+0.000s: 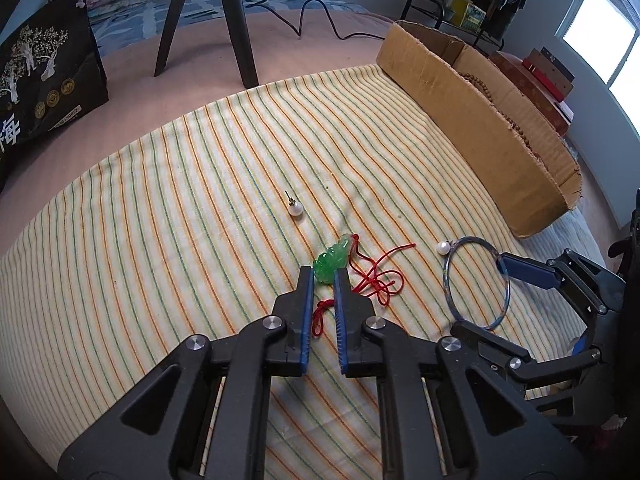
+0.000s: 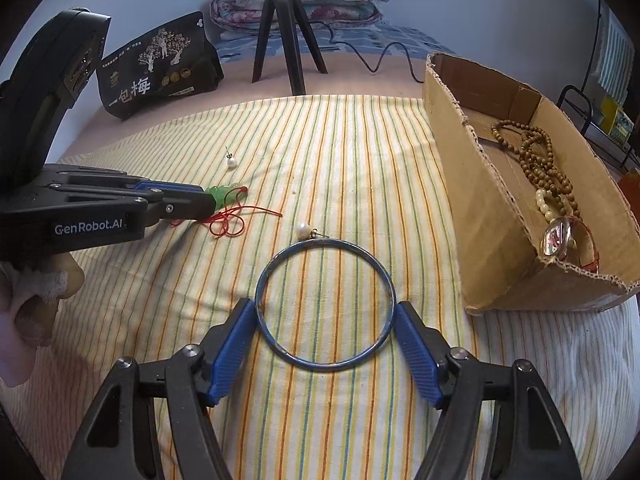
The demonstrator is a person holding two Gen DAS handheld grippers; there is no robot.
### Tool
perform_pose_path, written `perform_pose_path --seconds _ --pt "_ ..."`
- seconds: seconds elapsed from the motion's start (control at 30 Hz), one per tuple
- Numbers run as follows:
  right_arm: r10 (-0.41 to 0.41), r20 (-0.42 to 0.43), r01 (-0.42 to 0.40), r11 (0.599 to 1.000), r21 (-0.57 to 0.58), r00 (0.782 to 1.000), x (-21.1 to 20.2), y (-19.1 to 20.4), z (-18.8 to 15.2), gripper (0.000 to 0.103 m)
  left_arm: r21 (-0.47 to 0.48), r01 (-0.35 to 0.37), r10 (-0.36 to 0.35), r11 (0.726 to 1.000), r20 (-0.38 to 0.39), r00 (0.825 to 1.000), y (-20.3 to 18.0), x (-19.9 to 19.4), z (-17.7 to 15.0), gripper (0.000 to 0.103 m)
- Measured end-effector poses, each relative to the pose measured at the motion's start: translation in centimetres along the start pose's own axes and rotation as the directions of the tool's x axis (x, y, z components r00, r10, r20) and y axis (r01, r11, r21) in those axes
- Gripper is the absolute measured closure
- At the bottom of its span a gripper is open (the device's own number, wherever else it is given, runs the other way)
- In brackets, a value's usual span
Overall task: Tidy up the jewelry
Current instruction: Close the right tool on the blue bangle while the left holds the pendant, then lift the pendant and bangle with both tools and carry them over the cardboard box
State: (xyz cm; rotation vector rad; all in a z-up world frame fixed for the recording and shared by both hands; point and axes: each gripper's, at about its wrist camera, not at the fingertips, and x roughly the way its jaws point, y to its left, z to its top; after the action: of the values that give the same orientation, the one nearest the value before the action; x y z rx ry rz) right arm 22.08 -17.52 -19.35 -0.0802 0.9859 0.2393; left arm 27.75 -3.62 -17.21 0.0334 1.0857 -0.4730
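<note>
A green jade pendant [image 1: 330, 264] on a red cord [image 1: 376, 278] lies on the striped cloth [image 1: 160, 240]. My left gripper [image 1: 323, 274] is shut on the pendant's near end; it also shows in the right wrist view [image 2: 210, 199]. My right gripper [image 2: 325, 312] clasps a blue bangle [image 2: 325, 306] by its two sides, flat on the cloth; the bangle also shows in the left wrist view [image 1: 476, 282]. One pearl earring [image 1: 295, 210] lies farther out, another [image 2: 304, 230] just beyond the bangle. A cardboard box [image 2: 460, 184] at the right holds wooden beads [image 2: 540, 160] and a watch [image 2: 558, 238].
A black snack bag [image 2: 156, 68] and a tripod [image 2: 286, 36] stand beyond the cloth on the bed, with a black cable [image 2: 380, 56] behind. Folded quilts [image 2: 300, 0] lie at the far wall. Books and a rack stand beyond the box.
</note>
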Motion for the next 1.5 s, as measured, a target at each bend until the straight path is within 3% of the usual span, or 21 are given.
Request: perform_pose_path --seconds 0.1,0.13,0.17,0.23,0.4,0.47,0.53,0.7,1.03,1.5 --pt "0.003 -0.002 -0.003 1.0 -0.001 1.0 0.0 -0.1 -0.1 0.03 0.004 -0.005 0.005 1.0 0.004 1.0 0.0 -0.4 -0.1 0.094" --pt "0.004 -0.002 -0.004 1.0 0.0 1.0 -0.1 -0.1 -0.1 0.03 0.013 -0.011 0.011 1.0 0.009 1.0 -0.1 -0.5 0.0 0.089" --pt "0.005 -0.002 -0.005 1.0 0.001 1.0 -0.1 -0.1 -0.1 0.03 0.022 -0.019 0.019 1.0 0.01 1.0 -0.2 -0.4 0.2 0.075" --pt "0.008 -0.003 -0.008 1.0 0.003 1.0 -0.1 -0.2 -0.1 0.03 0.043 -0.012 0.012 0.999 0.012 1.0 -0.5 -0.2 0.6 0.066" --pt "0.013 -0.002 -0.013 1.0 0.0 1.0 -0.1 -0.2 -0.2 0.03 0.176 -0.08 0.08 0.981 0.006 0.997 -2.5 1.3 1.1 0.068" --pt "0.012 -0.001 -0.012 1.0 -0.001 1.0 0.0 -0.2 -0.2 0.03 0.182 -0.082 0.081 0.98 0.009 0.997 -2.7 1.6 1.1 0.083" --pt "0.013 0.0 -0.013 1.0 -0.004 1.0 -0.1 -0.2 -0.2 0.03 0.177 -0.072 0.071 0.982 0.015 0.997 -2.7 1.5 0.9 0.088" --pt "0.028 0.01 -0.028 1.0 -0.01 1.0 -0.4 0.2 -0.3 0.03 0.127 -0.058 0.055 0.99 0.023 0.998 -2.1 0.6 0.3 0.088" --pt "0.057 0.045 -0.054 0.997 -0.061 0.997 -3.4 1.3 -0.7 0.031 0.021 -0.032 0.03 0.999 0.101 0.994 -0.9 -5.1 -0.4 0.088" --pt "0.082 0.145 -0.074 0.996 -0.057 0.986 -11.5 -1.7 0.6 0.031 -0.027 0.069 -0.059 0.997 0.273 0.96 -4.4 -12.7 1.1 0.088"
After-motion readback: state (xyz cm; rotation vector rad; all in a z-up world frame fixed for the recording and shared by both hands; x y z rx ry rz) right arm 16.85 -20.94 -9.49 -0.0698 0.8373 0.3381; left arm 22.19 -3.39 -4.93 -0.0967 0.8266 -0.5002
